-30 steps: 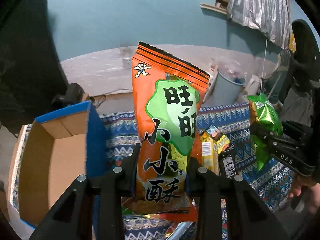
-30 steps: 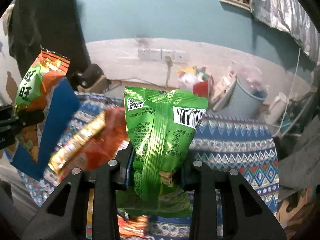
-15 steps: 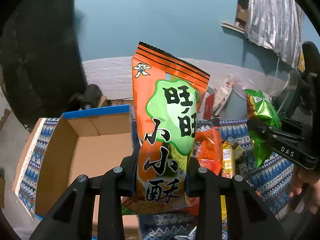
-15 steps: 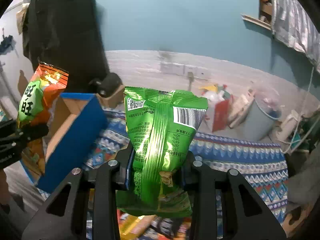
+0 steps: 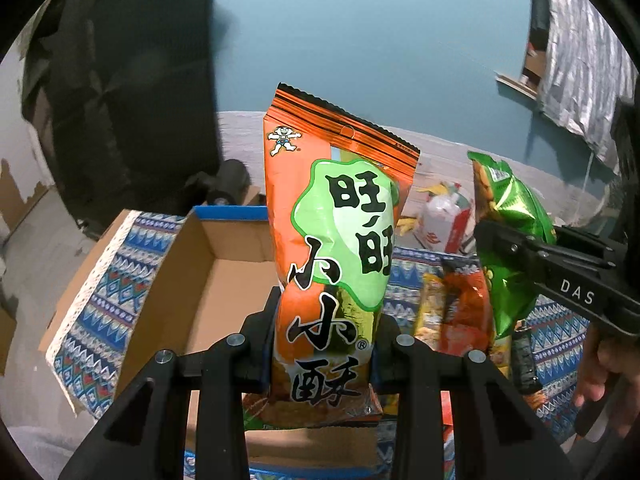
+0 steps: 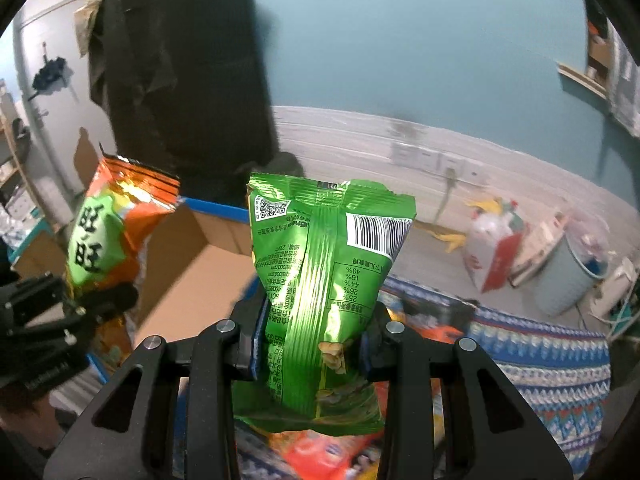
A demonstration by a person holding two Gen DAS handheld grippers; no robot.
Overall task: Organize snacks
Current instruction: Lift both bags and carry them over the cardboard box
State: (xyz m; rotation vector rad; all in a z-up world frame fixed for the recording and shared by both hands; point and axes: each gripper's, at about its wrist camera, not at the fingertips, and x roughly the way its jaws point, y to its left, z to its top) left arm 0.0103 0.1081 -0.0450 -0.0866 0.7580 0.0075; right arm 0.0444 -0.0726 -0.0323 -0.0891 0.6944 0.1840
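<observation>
left gripper (image 5: 326,344): lower centre of frame, clenched on orange bag (image 5: 336,248), upright; black characters "旺旺 小小酥" on a green patch, cartoon boy logo at upper left of bag. open cardboard box (image 5: 224,280), blue rim, behind it at centre left.

right gripper (image 6: 310,344): lower centre, clenched on green bag (image 6: 320,280), back side showing: qr code, barcode, nutrition table, small print unreadable. in left view its finger reads "das".

patterned cloth (image 6: 552,364) at lower right, loose snacks (image 5: 456,312) lying on it.

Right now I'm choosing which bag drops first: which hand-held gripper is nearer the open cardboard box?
Left. The left hand-held gripper hangs over the open cardboard box; the right hand-held gripper is beside it.
</observation>
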